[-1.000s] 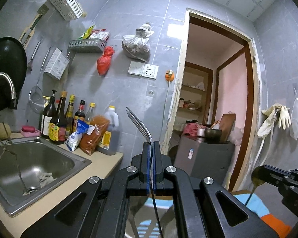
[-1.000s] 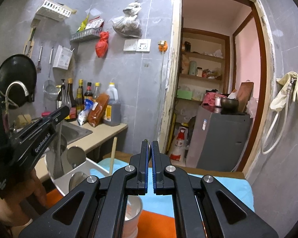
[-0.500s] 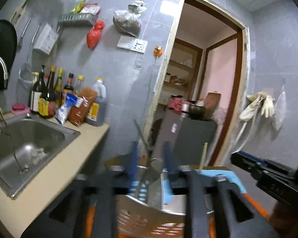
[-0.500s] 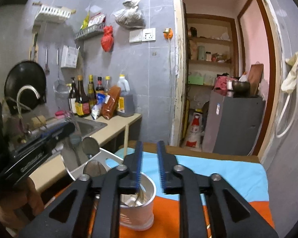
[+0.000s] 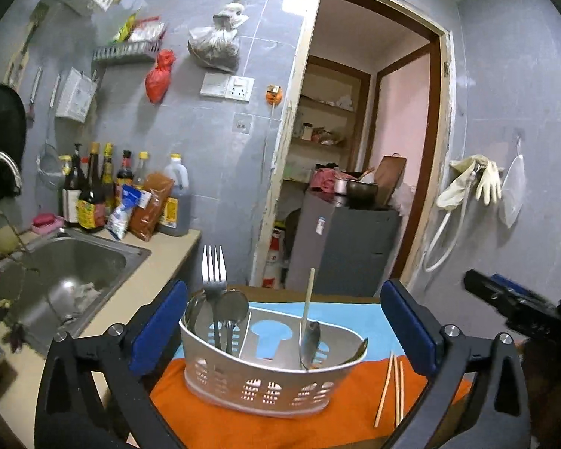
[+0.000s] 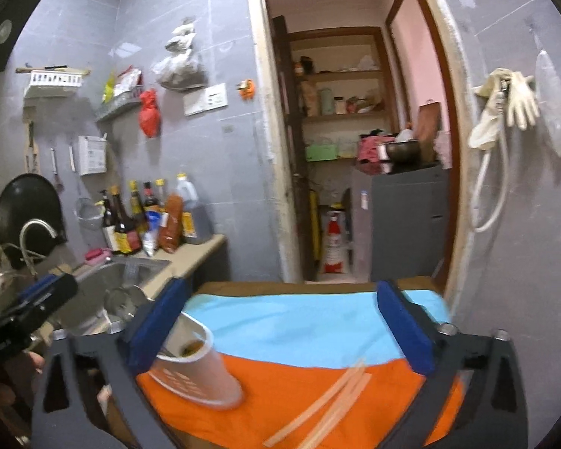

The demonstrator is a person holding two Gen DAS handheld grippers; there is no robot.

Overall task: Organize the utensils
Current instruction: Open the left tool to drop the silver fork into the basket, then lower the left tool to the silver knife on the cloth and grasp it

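Note:
A white slotted utensil caddy [image 5: 269,370] stands on the orange and blue cloth [image 5: 243,422]. A fork [image 5: 213,273] and two spoons [image 5: 230,310] stand upright in its left compartment; a chopstick [image 5: 308,299] and another spoon [image 5: 310,340] stand on its right. Three loose chopsticks [image 5: 391,389] lie on the cloth beside it. My left gripper [image 5: 283,292] hovers in front of the caddy, jaws opening wide, nothing between the pads. My right gripper [image 6: 280,292] is also opening and empty, with the caddy [image 6: 194,366] at its lower left and the chopsticks [image 6: 329,404] below.
A steel sink [image 5: 56,280] is set in the beige counter [image 5: 138,292] on the left, with sauce bottles [image 5: 93,191] behind it. A doorway [image 5: 355,149] and a grey cabinet [image 5: 344,247] lie beyond the table. Rubber gloves [image 5: 475,183] hang on the right wall.
Both grippers went from shut to wide open. The left one let go of the fork, which now stands in the caddy. Both drew back and rose, so the caddy and cloth came into view.

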